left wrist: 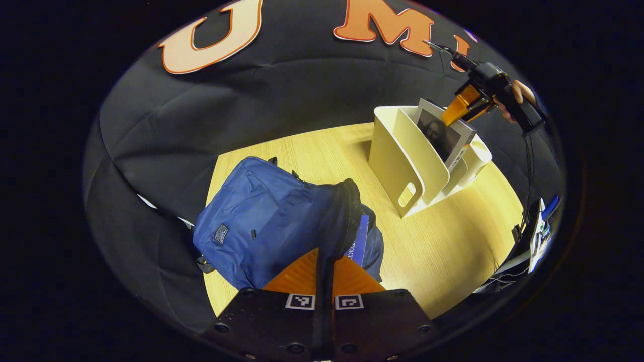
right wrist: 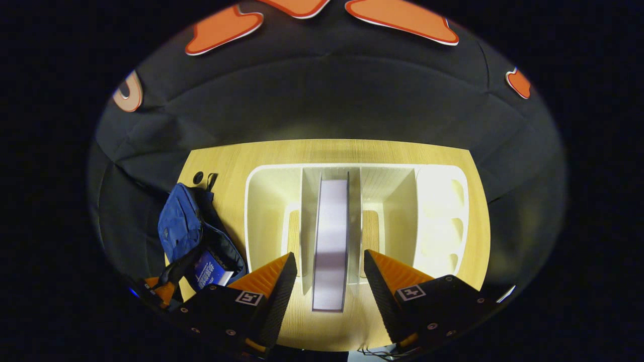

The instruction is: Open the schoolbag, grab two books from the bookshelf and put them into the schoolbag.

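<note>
The blue fabric schoolbag (left wrist: 261, 221) lies on the pale wooden desk (left wrist: 443, 241), its black-zipped mouth open, with a blue-covered book (left wrist: 360, 240) standing inside. The left gripper (left wrist: 324, 271) has its fingers clenched on the edge of that opening. Near the bag stands a cream plastic bookshelf (right wrist: 352, 201) with upright dividers; a thin white-edged book (right wrist: 330, 236) stands in its middle slot. The right gripper (right wrist: 327, 274) hangs above that shelf, fingers (right wrist: 274, 281) spread wide, one on each side of the book and apart from it
</note>
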Motion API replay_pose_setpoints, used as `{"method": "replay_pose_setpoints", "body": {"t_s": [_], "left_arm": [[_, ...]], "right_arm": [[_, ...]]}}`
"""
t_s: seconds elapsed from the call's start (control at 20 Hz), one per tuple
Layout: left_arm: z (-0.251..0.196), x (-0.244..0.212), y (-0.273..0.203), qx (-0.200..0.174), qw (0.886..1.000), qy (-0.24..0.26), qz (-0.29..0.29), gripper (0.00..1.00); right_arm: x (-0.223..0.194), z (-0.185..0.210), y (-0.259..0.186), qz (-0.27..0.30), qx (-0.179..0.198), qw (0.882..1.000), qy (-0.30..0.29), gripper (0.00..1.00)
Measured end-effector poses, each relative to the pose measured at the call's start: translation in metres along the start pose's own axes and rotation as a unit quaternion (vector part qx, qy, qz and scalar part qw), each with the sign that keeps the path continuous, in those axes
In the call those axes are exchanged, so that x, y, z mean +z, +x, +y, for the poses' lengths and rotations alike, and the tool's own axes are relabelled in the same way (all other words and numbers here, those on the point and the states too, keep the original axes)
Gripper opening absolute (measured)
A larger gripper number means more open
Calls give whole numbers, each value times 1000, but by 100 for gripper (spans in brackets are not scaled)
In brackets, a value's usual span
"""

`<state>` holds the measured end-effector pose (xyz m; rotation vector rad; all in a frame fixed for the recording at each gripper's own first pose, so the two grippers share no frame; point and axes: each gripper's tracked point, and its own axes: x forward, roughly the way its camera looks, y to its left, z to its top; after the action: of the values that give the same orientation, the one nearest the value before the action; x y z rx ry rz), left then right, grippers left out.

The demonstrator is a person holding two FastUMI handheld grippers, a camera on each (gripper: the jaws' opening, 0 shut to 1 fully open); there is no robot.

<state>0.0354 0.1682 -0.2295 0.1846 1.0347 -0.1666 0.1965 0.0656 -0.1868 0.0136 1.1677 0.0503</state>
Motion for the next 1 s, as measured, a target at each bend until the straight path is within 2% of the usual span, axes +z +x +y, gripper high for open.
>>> {"method": "replay_pose_setpoints", "body": {"t_s": [0.15,0.2,0.25,0.3,0.35,0.4,0.45,0.6,0.65,0.7,1.0], "left_arm": [[0,0,1,0,1000,-2,0,0],[1,-2,-1,0,1000,-2,-1,0],[2,0,-1,1,1000,-3,-1,0],[2,-1,-1,1,1000,-2,-2,0],[1,0,0,0,1000,-2,-2,0],[1,-1,0,0,1000,-3,-1,0],[1,-1,1,-1,1000,-5,0,0],[1,-2,0,-3,1000,-7,-2,0],[2,-2,-1,-3,1000,-7,-3,0],[2,-2,0,-4,1000,-8,-4,0],[2,-1,0,-8,1000,-3,-5,0]], "right_arm": [[0,-1,11,17,-6,1000,3,80],[-1,-2,15,19,-11,1000,-1,75],[-2,-3,18,20,-16,1000,-5,60],[-2,-3,19,22,-18,1000,-7,53],[-4,-1,21,29,-17,999,-10,56],[-6,2,22,31,-14,999,-11,44],[-4,3,22,32,-13,999,-12,40],[-5,5,22,32,-6,999,-14,36],[-5,4,21,30,-6,999,-15,26],[-6,3,20,27,-5,1000,-14,34],[-2,-16,-24,-21,23,999,17,29]]}}
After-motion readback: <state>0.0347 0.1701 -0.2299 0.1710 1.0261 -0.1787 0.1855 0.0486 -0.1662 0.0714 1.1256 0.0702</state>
